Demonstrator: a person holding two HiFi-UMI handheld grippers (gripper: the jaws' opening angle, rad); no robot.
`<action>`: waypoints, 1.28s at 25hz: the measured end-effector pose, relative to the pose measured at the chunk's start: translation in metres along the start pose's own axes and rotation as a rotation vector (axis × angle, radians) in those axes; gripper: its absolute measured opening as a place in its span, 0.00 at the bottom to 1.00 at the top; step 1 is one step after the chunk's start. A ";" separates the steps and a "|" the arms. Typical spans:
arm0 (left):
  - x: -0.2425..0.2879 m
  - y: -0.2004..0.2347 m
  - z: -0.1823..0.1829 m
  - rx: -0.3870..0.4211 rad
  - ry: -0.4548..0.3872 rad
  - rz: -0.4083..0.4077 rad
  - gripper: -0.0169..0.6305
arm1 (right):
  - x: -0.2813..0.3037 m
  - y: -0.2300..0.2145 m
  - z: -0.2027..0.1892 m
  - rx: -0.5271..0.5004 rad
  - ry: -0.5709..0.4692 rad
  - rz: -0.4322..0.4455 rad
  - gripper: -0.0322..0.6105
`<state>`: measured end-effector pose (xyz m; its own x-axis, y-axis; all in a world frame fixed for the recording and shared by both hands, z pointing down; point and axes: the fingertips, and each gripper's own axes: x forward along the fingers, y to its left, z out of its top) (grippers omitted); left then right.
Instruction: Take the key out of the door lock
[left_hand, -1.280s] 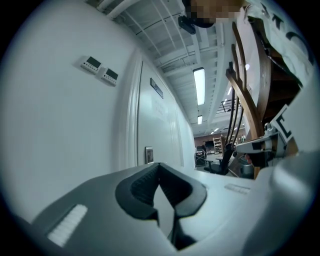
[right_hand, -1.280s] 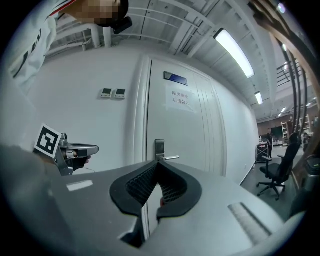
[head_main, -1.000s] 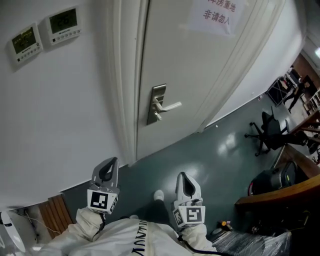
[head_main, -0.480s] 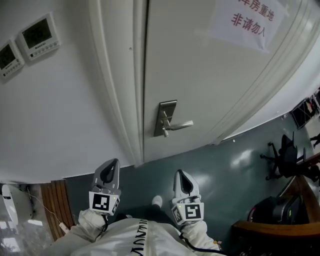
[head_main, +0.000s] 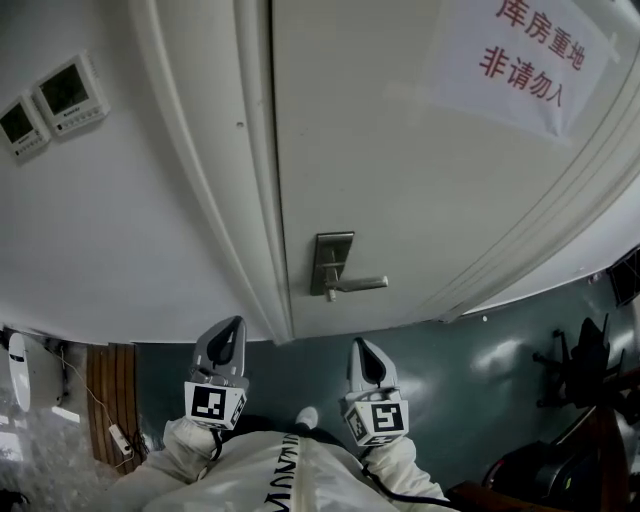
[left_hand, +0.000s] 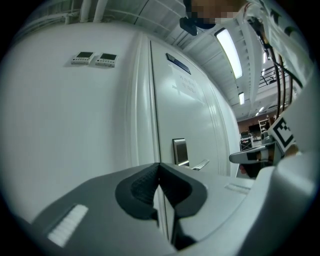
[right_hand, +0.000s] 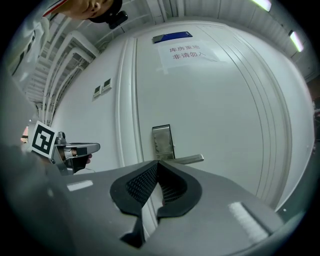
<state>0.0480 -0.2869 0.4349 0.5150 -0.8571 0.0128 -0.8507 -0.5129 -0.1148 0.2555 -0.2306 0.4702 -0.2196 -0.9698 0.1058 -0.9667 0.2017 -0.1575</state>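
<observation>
Left hand-held gripper (head_main: 229, 338), right hand-held gripper (head_main: 361, 357) both clenched, empty; door lock (head_main: 332, 262) at 12 o'clock way closer now, key not spotted yet.

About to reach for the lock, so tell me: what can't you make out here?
Key: head view, too small to tell from lock plate and handle.
Plate's lower end: hidden behind right gripper and left gripper in their own views.
Sign: top cut off by head view's edge.
</observation>
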 end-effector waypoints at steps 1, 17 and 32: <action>0.001 -0.001 0.000 0.005 0.003 0.006 0.03 | 0.003 -0.002 0.001 0.004 0.000 0.010 0.05; -0.004 0.001 -0.007 0.008 0.034 0.027 0.03 | 0.032 -0.020 -0.038 0.194 0.073 0.009 0.05; -0.019 0.018 -0.024 0.004 0.098 0.038 0.03 | 0.090 -0.042 -0.101 0.907 0.104 0.103 0.17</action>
<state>0.0199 -0.2808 0.4561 0.4694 -0.8767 0.1054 -0.8689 -0.4798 -0.1214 0.2634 -0.3124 0.5857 -0.3518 -0.9271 0.1297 -0.4782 0.0589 -0.8763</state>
